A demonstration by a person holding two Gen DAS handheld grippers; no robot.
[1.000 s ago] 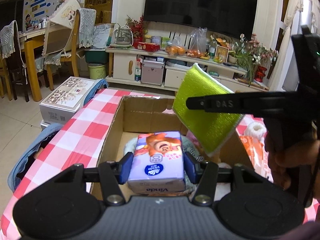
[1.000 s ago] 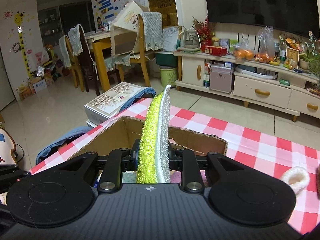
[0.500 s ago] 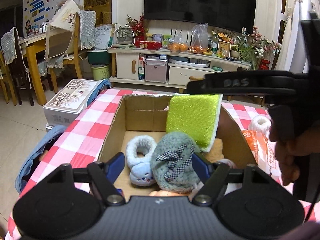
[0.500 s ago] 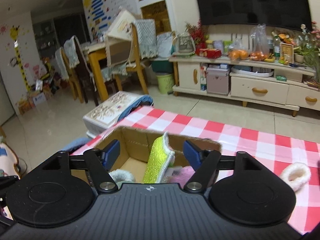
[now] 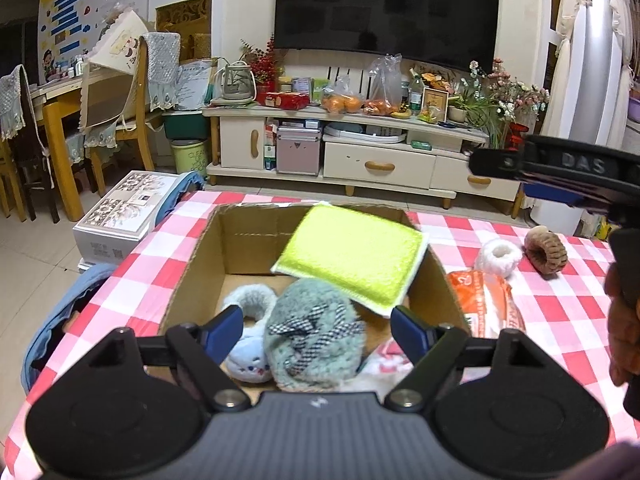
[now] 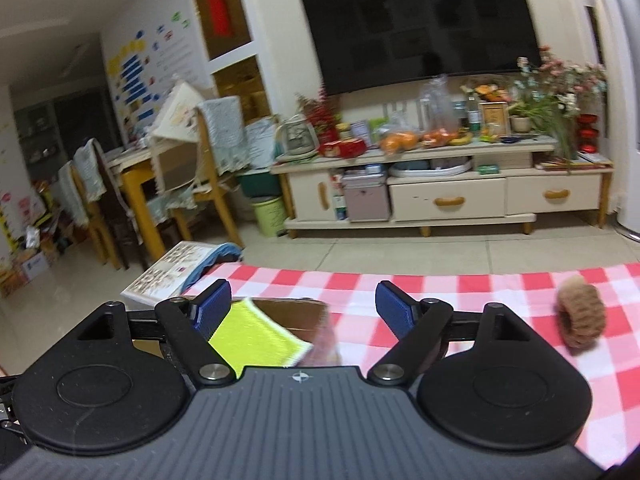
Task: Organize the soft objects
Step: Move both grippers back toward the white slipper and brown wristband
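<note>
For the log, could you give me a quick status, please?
Both grippers open, left, right. Green sponge sits tilted across the cardboard box. Nothing in the way.

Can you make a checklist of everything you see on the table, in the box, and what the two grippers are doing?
Surface: red-and-white checked tablecloth.
Job's things: green sponge tilted over the cardboard box; grey bow slipper and blue plush inside.
Clutter: white scrunchie, brown scrunchie, orange packet on the cloth.
Grippers: left gripper open, empty; right gripper open, empty.
Cables: nothing seen.
Surroundings: TV, cabinet, chairs.
</note>
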